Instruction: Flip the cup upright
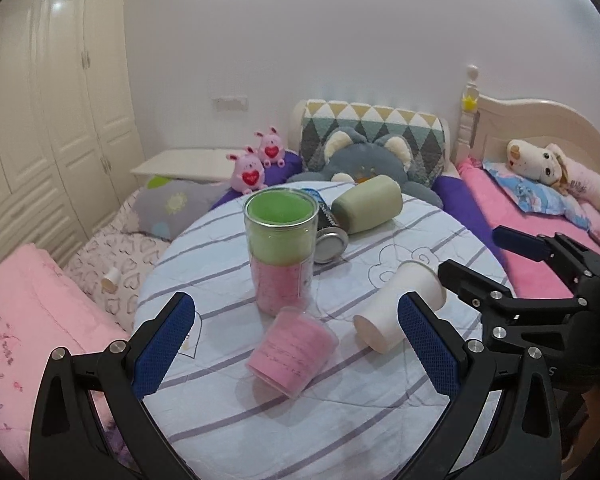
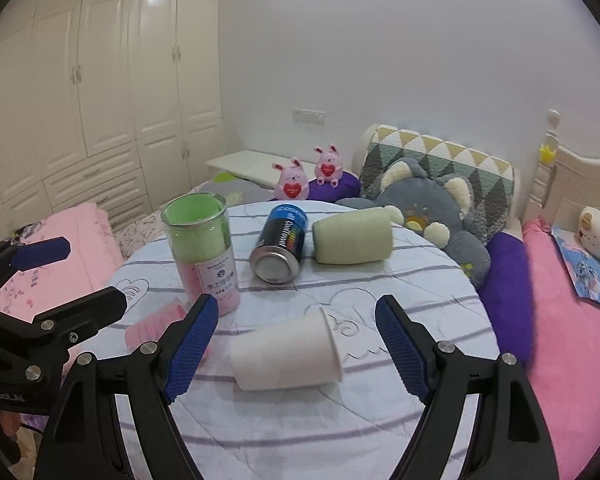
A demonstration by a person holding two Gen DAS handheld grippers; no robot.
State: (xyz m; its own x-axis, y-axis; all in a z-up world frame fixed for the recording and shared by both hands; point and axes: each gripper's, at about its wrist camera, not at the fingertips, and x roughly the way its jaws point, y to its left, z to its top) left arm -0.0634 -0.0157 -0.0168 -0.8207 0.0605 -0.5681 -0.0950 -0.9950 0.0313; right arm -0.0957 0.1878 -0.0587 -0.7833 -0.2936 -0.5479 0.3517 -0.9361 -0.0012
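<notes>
A white paper cup (image 2: 286,354) lies on its side on the round striped table (image 2: 340,432), mouth to the right. My right gripper (image 2: 296,346) is open, and the cup shows between its blue pads in that view. In the left wrist view the cup (image 1: 400,310) lies at the right, partly behind my right pad. My left gripper (image 1: 296,346) is open and empty. A pink cup (image 1: 292,354) lies on its side between its fingers in that view. The right gripper (image 1: 480,258) shows open at the right.
A tall clear jar (image 1: 280,248) with green and pink cloth stands mid-table. A blue can (image 2: 280,246) and a pale green cup (image 2: 352,240) lie on their sides behind. Beds with pink covers (image 2: 560,320), pillows and plush toys surround the table. A wardrobe (image 2: 100,100) stands at the left.
</notes>
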